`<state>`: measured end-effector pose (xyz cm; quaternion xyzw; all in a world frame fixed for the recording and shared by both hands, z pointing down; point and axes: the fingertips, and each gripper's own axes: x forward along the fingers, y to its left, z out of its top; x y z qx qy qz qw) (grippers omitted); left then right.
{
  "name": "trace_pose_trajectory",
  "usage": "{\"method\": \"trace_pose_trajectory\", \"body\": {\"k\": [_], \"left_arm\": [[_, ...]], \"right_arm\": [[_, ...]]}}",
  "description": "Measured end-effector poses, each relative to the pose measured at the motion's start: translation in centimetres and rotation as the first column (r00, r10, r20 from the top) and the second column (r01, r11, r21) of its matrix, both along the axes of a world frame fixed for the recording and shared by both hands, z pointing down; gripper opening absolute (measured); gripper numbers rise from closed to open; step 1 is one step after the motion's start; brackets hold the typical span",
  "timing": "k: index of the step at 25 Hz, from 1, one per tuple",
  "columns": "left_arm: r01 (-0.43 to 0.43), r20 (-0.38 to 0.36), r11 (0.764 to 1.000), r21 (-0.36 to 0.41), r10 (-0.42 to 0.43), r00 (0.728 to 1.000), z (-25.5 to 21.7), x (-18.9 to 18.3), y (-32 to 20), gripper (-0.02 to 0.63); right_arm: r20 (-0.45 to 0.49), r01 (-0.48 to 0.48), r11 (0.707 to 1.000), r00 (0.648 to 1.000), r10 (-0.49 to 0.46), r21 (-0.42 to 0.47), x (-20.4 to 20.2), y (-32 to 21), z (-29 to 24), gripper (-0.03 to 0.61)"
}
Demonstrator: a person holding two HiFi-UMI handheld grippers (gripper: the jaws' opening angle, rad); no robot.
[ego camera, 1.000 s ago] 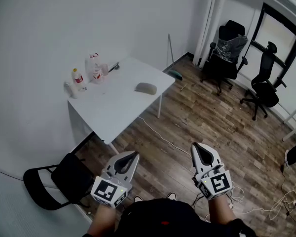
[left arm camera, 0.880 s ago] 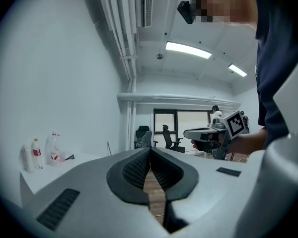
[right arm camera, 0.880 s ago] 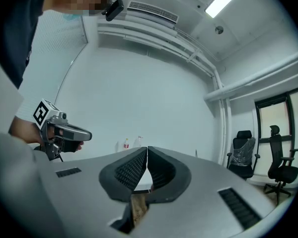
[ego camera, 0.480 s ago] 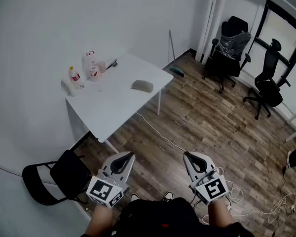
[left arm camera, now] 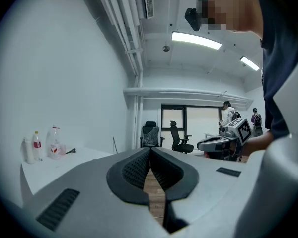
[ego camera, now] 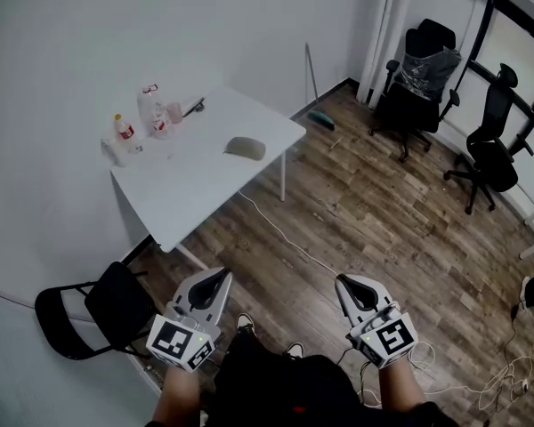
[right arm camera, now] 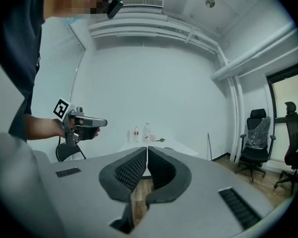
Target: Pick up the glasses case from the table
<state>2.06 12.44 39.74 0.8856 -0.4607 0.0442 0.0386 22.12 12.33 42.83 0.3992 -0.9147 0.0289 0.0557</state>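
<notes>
Your left gripper (ego camera: pixel 217 277) and right gripper (ego camera: pixel 346 282) each have their jaws pressed together with nothing between them, and you hold them low over the wood floor (ego camera: pixel 356 212). The grey glasses case (ego camera: pixel 246 148) lies on the white counter (ego camera: pixel 196 189), well apart from both grippers. Bottles (ego camera: pixel 151 114) stand at the counter's far corner by the wall.
</notes>
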Motion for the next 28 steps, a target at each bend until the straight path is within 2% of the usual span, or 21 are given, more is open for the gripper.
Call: {"method": "trace_pose_trajectory", "body": {"k": [7, 15, 18, 23, 28], "left_arm": [[-0.032, -0.002, 0.999, 0.003, 0.032, 0.999, 0.4, 2.3, -4.5, 0.022], [-0.04, -0.021, 0.999, 0.012, 0.04, 0.999, 0.4, 0.9, -12.2, 0.023], [-0.031, -0.023, 1.0, 0.006, 0.031, 0.999, 0.5, -1.4, -15.6, 0.021], [-0.001, -0.023, 1.0, -0.01, 0.0, 1.0, 0.7, -7.6, -22.0, 0.022], [0.024, -0.058, 0.999, -0.029, -0.026, 0.998, 1.4, -13.8, -27.5, 0.023]], "right_arm": [[0.066, -0.015, 0.999, 0.998, 0.017, -0.036, 1.6, -4.5, 0.1, 0.023], [0.033, -0.019, 0.998, 0.999, 0.021, -0.055, 0.3, -12.1, 0.4, 0.023], [0.026, -0.012, 0.998, 1.0, 0.014, -0.058, -1.9, -16.0, 0.6, 0.023], [0.008, 0.01, 0.998, 1.0, -0.01, -0.069, -8.4, -23.4, 0.4, 0.025], [-0.022, 0.031, 0.991, 0.999, -0.035, -0.129, -14.4, -30.1, 2.6, 0.025]]}}
